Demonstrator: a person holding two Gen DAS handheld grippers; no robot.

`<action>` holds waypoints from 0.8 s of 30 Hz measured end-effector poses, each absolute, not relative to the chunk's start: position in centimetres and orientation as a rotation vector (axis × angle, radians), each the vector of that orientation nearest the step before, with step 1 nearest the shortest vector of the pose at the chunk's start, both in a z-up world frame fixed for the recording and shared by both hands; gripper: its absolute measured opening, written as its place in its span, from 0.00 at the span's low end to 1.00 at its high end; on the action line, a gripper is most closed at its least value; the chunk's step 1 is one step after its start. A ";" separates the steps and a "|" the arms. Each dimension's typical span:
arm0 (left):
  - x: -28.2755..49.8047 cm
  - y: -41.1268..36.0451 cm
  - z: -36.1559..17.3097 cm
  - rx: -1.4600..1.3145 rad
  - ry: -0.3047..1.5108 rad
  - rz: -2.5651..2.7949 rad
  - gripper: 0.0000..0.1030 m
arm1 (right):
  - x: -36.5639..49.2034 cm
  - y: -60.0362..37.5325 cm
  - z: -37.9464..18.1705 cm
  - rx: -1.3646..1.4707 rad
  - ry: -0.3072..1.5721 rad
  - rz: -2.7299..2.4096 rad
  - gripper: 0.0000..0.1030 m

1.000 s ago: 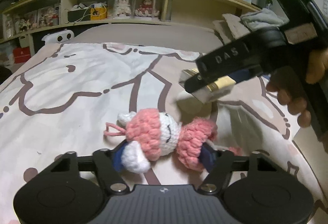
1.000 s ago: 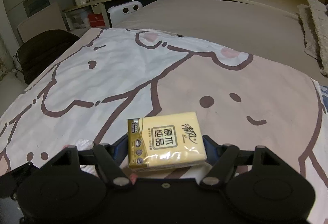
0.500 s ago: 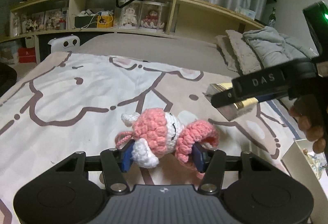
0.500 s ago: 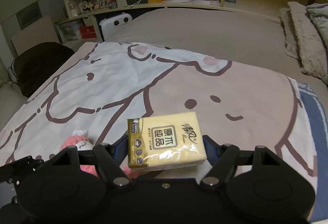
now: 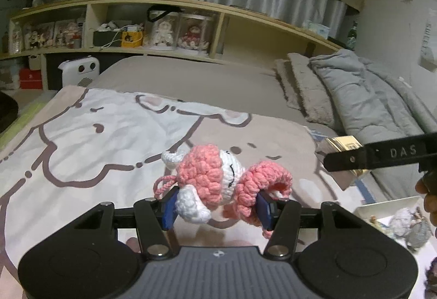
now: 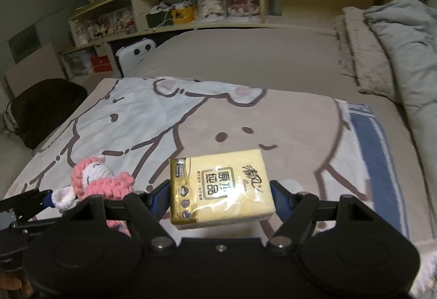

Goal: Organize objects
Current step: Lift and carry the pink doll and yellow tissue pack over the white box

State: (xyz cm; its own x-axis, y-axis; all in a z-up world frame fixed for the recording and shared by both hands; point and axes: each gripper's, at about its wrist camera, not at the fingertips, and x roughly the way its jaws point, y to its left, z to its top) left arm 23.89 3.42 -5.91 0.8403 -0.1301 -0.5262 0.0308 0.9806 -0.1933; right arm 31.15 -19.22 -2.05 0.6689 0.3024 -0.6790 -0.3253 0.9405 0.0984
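Yellow plastic-wrapped pack of paper tissues [image 6: 221, 187] sits pinched at its two short sides between the blue pads of the right gripper [image 6: 220, 199], held in the air above a bed covered by a beige and white cartoon-print blanket [image 6: 286, 129]. It looks light and squashy, its film wrapper likely slippery, so a hold across the flat ends seems safest. To the left, the smaller pink and white crocheted yarn doll [image 5: 218, 184] is squeezed between the left gripper [image 5: 217, 207] pads, also raised off the blanket; it looks soft, light and easy to grip at its thick middle. The left wrist view alone shows a white tray [image 5: 387, 210] of small items at the near right and part of a hand [image 5: 428, 198]. The right wrist view alone shows the printed tissue label and a dark chair [image 6: 46, 110] at the far left.
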 end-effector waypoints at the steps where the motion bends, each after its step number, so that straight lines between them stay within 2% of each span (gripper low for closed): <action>1: 23.6 3.2 -5.6 -0.182 0.569 -0.094 0.55 | 30.7 -19.7 -1.8 -0.030 0.758 0.343 0.73; 24: 18.3 -4.1 -0.8 -0.130 0.539 -0.364 0.56 | 19.3 -30.1 3.1 0.051 0.729 0.095 0.73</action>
